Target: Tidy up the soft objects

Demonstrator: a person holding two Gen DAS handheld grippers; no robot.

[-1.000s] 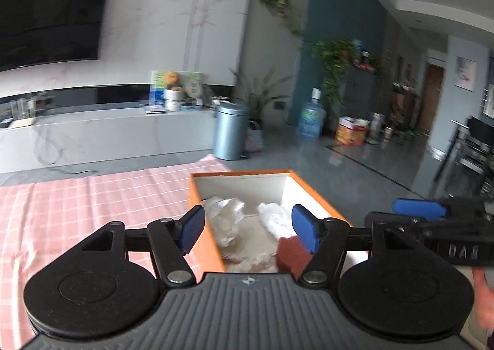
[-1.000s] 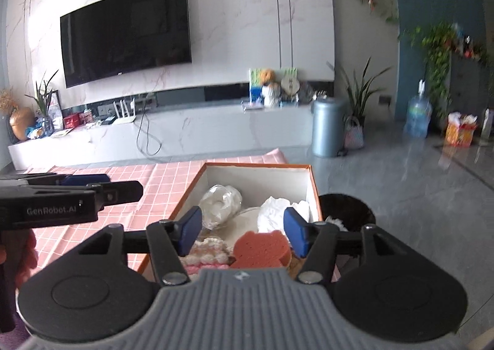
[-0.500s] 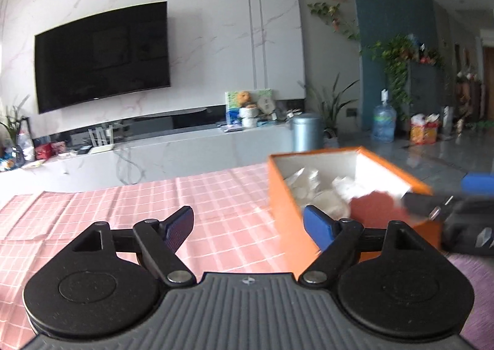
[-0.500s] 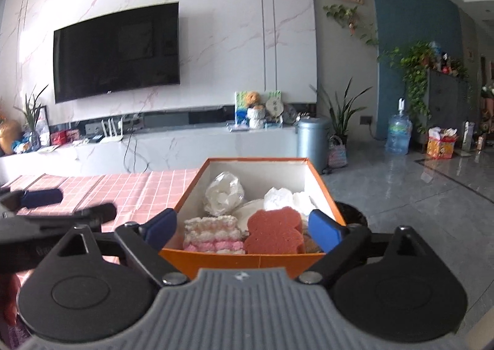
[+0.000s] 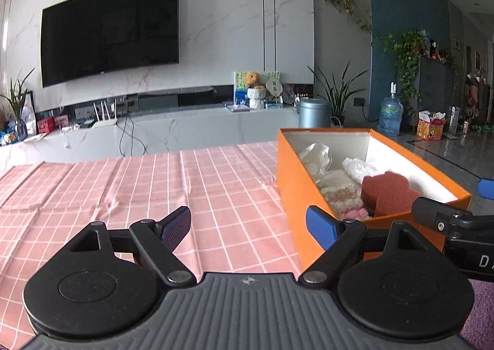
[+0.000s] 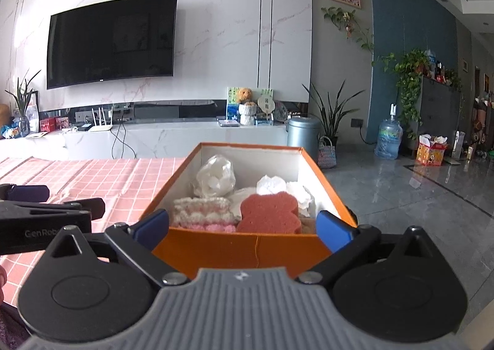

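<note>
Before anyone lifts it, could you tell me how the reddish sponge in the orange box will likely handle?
The reddish sponge looks porous, so probably light and squashy under the pads. Its rough surface should resist slipping. It leans among soft items in the orange box, so it may flop over if nudged.

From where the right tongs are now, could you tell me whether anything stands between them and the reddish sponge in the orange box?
Yes: the near wall of the orange box rises between the open, empty right tongs and the reddish sponge, which sits just behind it beside the pink-and-white knit piece. Above the sponge, nothing visible blocks the way.

Both hand-held grippers' jaws just opened wide, empty, drawn back from above orange box (image 6: 234, 249), left hand-held gripper (image 5: 248, 225) over tablecloth (image 5: 123, 183)
</note>
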